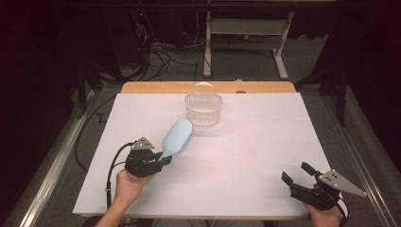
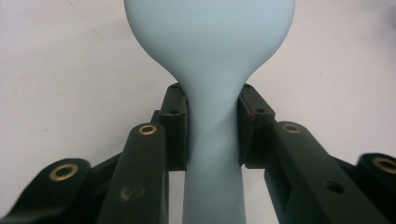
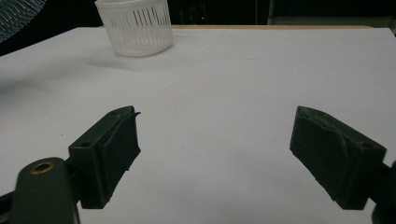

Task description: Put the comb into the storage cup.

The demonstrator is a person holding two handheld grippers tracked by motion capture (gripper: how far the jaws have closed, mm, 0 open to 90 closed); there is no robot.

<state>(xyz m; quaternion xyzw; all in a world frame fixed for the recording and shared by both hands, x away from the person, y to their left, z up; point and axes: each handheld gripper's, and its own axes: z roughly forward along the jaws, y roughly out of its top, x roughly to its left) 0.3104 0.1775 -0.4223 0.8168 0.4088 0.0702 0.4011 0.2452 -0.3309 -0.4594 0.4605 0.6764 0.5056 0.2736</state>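
Note:
A pale blue hairbrush (image 1: 178, 137) is held off the white table (image 1: 265, 142), its head tilted up toward the basket. My left gripper (image 1: 163, 160) is shut on the brush's handle (image 2: 212, 140), with both black pads pressed against its sides. A white slotted basket (image 1: 203, 109) with a thin hoop handle stands at the back centre, just beyond the brush head; the same basket (image 3: 135, 25) appears far off in the right gripper view. My right gripper (image 1: 296, 172) rests low at the front right, jaws wide apart with nothing between them (image 3: 215, 154).
A wooden table edge (image 1: 208, 87) runs behind the white sheet. Beyond it are a metal desk frame (image 1: 246, 28) and loose cables (image 1: 161, 56) on the floor. A metal rail (image 1: 56, 161) runs along the table's left side.

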